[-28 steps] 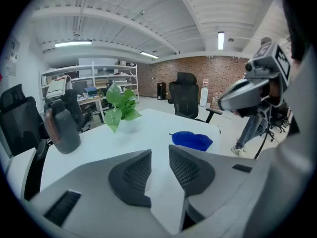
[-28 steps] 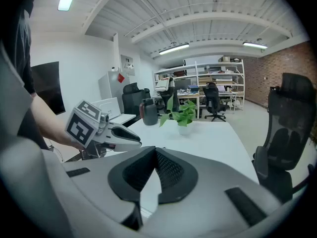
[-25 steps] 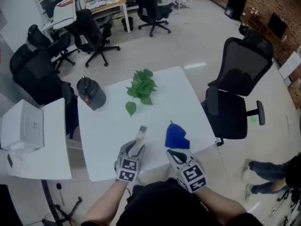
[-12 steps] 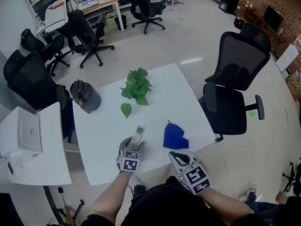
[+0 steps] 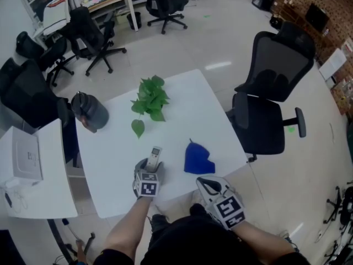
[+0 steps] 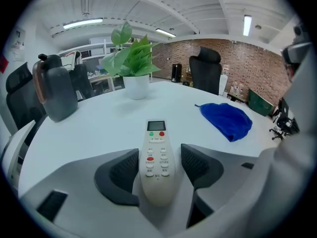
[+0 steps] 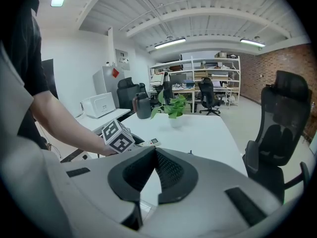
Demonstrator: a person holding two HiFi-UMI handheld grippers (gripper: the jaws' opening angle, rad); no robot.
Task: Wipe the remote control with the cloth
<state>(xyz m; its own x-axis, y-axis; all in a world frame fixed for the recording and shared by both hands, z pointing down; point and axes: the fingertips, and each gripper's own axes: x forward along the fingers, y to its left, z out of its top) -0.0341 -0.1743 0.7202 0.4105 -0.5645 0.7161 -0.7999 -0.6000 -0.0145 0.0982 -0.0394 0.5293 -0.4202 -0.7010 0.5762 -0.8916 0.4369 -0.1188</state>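
Left forearm reaches in from the bottom of the head view. The left gripper [image 5: 149, 167], with its marker cube, tilts down onto the white square table [image 5: 182, 117] near the front edge. Its jaws are spread wide and have just been opening. The white slim remote control [image 6: 156, 155] lies flat on the table between them, buttons up, with a gap to each pad. The right gripper [image 5: 206, 183] hangs off the table's front edge, angled down, jaws pressed together on nothing. The crumpled blue cloth [image 5: 197, 159] lies on the table just right of the remote, apart from both grippers.

Versus a second ago: the left gripper is lower and its jaws are wider apart; the right gripper and cloth are much as before.

Counts: two grippers, one remote, one cloth, one green potted plant [image 5: 149, 97], one dark grey jug [image 5: 91, 112], one black mesh office chair [image 5: 273, 101] at the table's right side.
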